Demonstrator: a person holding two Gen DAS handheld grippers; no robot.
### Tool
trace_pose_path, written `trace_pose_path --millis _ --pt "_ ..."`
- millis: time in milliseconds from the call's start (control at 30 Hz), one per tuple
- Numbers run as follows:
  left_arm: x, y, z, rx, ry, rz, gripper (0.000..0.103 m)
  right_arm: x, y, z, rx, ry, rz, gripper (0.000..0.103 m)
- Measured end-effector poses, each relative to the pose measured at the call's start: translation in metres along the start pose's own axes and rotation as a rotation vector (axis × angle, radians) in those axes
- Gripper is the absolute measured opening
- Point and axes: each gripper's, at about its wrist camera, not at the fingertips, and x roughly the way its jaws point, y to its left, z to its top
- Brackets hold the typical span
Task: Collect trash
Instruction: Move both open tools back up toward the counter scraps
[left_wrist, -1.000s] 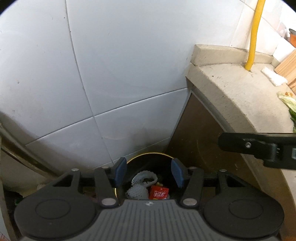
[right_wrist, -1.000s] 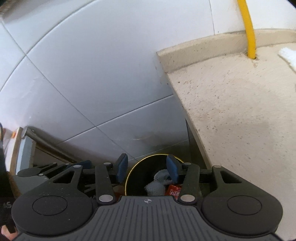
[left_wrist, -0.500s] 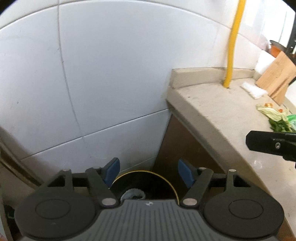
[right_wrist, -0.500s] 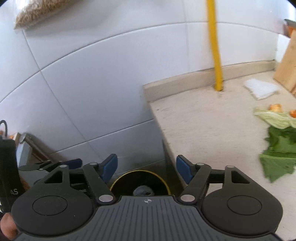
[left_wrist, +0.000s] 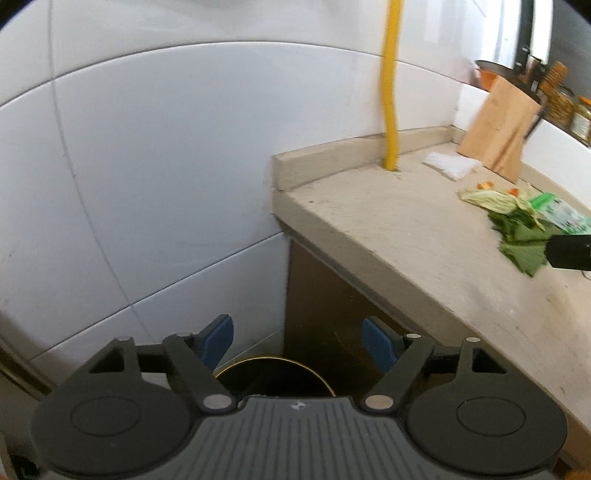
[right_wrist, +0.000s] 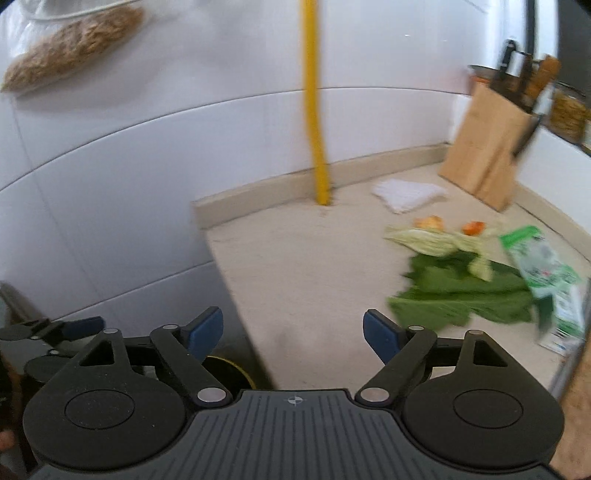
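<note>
A black bin with a gold rim stands on the floor beside the counter; its rim also shows low in the right wrist view. My left gripper hangs above it, jaws opening, nothing between them. My right gripper is over the counter's left end, jaws opening and empty. On the counter lie green leaves, pale leaf scraps, orange bits and a green-and-white wrapper. The same leaves sit at right in the left wrist view.
A yellow pipe rises from the counter's back. A white cloth and a wooden knife block stand behind the scraps. White tiled wall fills the left. A bag of brown grain hangs high on the wall.
Both grippers have risen away from the bin and opened wider. The views have swung right, so the counter's scraps now show and the bin's contents have dropped out of sight.
</note>
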Motion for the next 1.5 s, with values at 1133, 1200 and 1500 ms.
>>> trace_pose_path --millis 1133,1200,1500 --pt "-0.004 -0.131 0.056 0.209 -0.03 -0.197 0.083 -0.011 -0.198 -0.022 0.192 0.029 -0.233 0.092" --pt "0.005 -0.143 0.065 0.229 -0.03 -0.19 0.084 -0.009 -0.209 -0.02 0.203 0.024 -0.235 0.092" --pt "0.038 -0.172 0.091 0.265 0.001 -0.224 0.084 -0.003 -0.249 -0.014 0.255 0.016 -0.256 0.093"
